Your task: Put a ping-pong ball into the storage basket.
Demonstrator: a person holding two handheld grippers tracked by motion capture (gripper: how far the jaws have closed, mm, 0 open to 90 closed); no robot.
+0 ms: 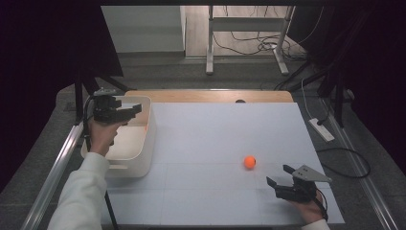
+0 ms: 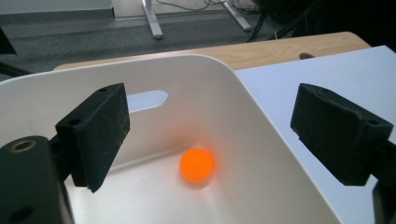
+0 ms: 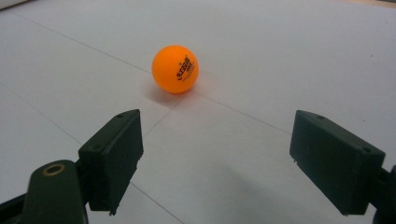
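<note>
Orange table-tennis balls are the things in hand: one ball point(image 2: 197, 165) lies on the floor of the white plastic bin point(image 1: 143, 143), seen in the left gripper view a little blurred and free of any touch, and a second ball point(image 1: 249, 162) with dark printed lettering rests on the white worktop point(image 1: 215, 129), right of the middle. The bin stands at the left edge of the worktop and has a slot handle point(image 2: 147, 100) in its far wall. The left gripper point(image 1: 125, 111) hangs over the bin's open top; its fingers point(image 2: 100, 133) stand wide apart with nothing between them, the ball well below. The right gripper point(image 1: 279, 175) is low over the near right part of the worktop, pointing at the second ball, which sits near but ahead of its tips. Its fingers point(image 3: 114, 156) are likewise spread wide and hold nothing.
</note>
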